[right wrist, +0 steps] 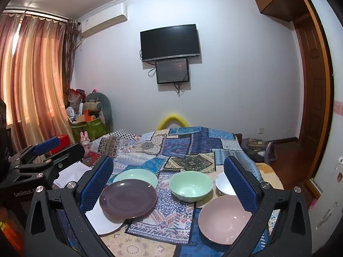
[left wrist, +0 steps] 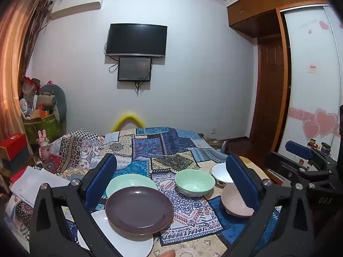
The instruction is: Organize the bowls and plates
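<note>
Both grippers hang above a patchwork cloth point(right wrist: 182, 147) with nothing held: the left gripper point(left wrist: 171, 182) and the right gripper point(right wrist: 169, 184) each have their blue pads spread wide. On the cloth, a purple plate point(right wrist: 128, 201) overlaps a white plate point(right wrist: 103, 222) and lies in front of a green plate point(right wrist: 137, 176). To the right stand 3 bowls: a green bowl point(right wrist: 190, 185) in the middle, a white bowl point(right wrist: 224, 184) beyond a pink bowl point(right wrist: 223, 219)

Dim, soft indoor light; curtains point(right wrist: 32, 81) glow orange; fisheye edges warp darkly.
</note>
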Demonstrator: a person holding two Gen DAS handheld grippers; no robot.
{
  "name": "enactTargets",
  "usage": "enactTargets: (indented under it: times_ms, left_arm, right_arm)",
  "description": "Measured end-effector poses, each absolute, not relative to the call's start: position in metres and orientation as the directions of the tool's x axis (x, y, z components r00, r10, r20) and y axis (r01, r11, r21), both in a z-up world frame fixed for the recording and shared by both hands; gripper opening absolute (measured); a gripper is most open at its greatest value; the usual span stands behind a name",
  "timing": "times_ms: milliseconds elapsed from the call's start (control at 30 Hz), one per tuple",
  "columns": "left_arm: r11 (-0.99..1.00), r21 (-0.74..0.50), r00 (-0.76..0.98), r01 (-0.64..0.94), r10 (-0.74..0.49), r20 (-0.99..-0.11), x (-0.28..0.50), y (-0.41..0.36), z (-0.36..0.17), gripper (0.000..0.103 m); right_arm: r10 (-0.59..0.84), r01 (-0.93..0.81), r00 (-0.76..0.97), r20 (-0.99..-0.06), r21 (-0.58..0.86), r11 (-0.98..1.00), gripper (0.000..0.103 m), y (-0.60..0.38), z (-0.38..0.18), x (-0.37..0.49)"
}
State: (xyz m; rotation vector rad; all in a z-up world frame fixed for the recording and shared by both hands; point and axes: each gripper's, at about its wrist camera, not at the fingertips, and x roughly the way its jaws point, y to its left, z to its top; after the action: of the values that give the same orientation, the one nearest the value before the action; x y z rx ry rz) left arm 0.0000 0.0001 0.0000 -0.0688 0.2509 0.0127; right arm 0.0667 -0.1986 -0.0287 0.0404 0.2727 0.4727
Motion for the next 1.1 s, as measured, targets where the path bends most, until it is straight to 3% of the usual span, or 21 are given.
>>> enactTargets:
  times_ms: [133, 1100]
  left_arm:
    - [0.999, -0.050, 0.977, -0.017, 0.006, -0.215, -0.002, -0.001, 0.000, 0.103]
    - [0.998, -0.058, 0.970, -0.013, -0.002, -0.242, -0.001, -0.001, 0.000, 0.103]
  right_arm:
    - [0.455, -0.445, 0.855, -0.247, 0.100, 0.890, 0.103, -0.199, -0.028, 0.066]
    - [0.465, -0.452, 0.849, -0.252, 0.110, 0.885, 0.103, -0.202, -0.027, 0.067]
